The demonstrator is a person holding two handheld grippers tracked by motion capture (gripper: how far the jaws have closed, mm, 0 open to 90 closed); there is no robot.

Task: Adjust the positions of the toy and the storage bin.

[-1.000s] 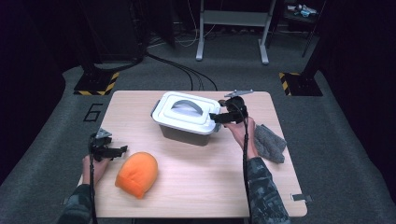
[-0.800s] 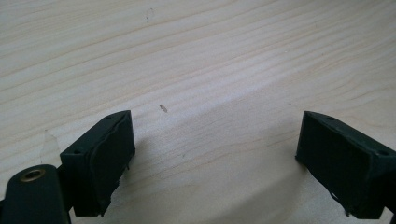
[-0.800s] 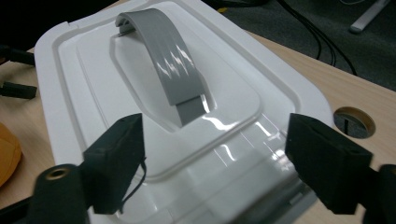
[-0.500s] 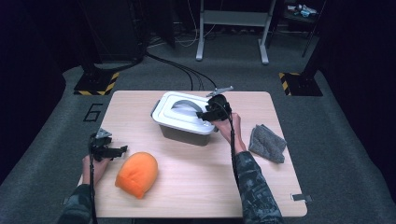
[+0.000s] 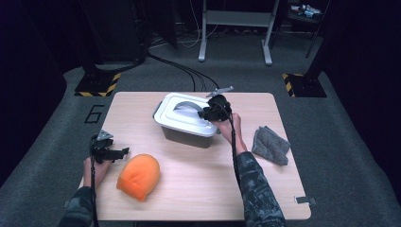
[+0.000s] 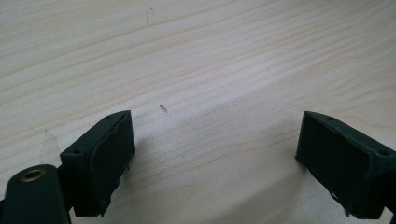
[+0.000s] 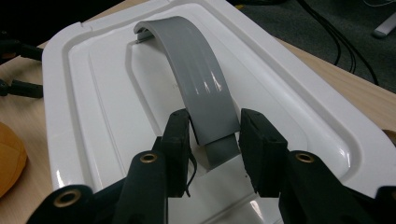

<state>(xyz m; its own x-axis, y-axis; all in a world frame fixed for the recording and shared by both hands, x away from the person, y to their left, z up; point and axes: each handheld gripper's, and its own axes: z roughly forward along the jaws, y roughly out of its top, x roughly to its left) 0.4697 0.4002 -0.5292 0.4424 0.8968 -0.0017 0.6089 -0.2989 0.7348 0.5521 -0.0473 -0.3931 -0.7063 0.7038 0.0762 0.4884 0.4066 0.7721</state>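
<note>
Grey arched plastic handle (image 7: 198,79) on the white box lid (image 7: 303,105) runs straight ahead between the right gripper's (image 7: 214,135) jaws, which straddle its near end, nearly closed but not clearly clamping, while the left gripper (image 6: 212,154) gapes open over bare table.

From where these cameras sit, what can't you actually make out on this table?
- Inside of the box: hidden by its white lid in the high view.
- Right gripper straddling the grey handle: whether the pads press it is unclear in the right gripper view.
- Grey cloth: too small in the high view to read its folds.
- Orange cushion: cut off by the left edge of the right gripper view.
</note>
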